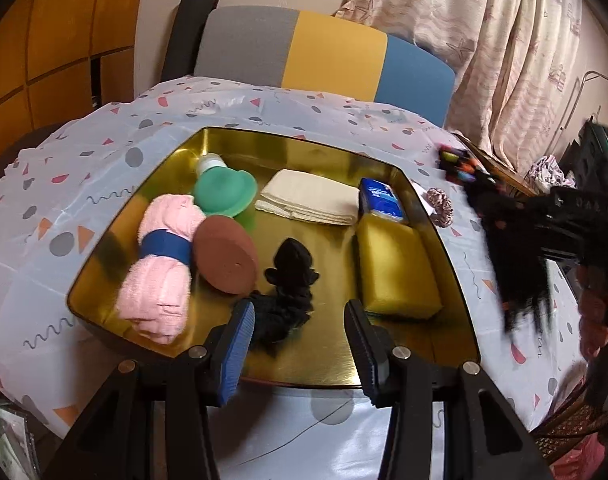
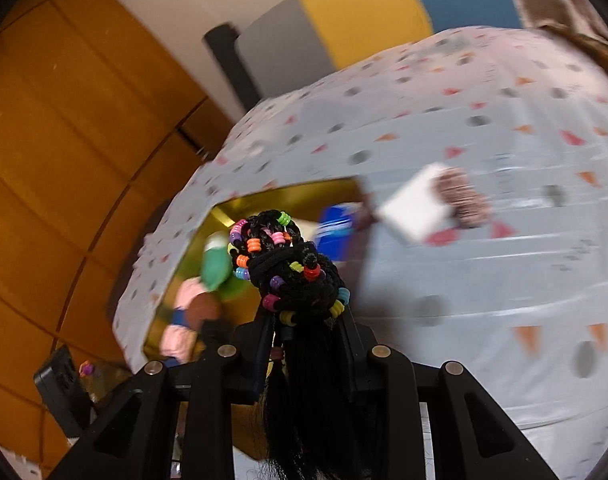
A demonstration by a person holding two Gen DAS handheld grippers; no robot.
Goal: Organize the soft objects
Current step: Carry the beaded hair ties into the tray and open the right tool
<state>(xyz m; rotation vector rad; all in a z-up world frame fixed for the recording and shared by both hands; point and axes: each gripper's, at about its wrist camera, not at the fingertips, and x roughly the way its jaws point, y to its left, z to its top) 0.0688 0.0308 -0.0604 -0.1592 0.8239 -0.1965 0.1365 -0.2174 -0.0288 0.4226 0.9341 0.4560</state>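
A gold tray (image 1: 444, 248) on the patterned tablecloth holds a rolled pink towel (image 1: 160, 268), a brown round pad (image 1: 226, 254), a green soft bottle (image 1: 224, 190), folded white cloth (image 1: 308, 196), a blue tissue pack (image 1: 380, 198), a yellow sponge (image 1: 396, 268) and a black knitted piece (image 1: 288, 280). My left gripper (image 1: 300, 320) is open and empty at the tray's near edge, over the black piece. My right gripper (image 2: 304, 320) is shut on a black hairpiece with coloured beads (image 2: 288, 268), held above the table right of the tray; it also shows blurred in the left wrist view (image 1: 500, 236).
A pink-and-brown scrunchie (image 1: 442, 206) with a white card (image 2: 416, 208) lies on the cloth right of the tray. A grey, yellow and blue chair back (image 1: 324, 56) stands behind the table. Curtains (image 1: 484, 40) hang at the right, wooden cabinets (image 2: 64, 140) at the left.
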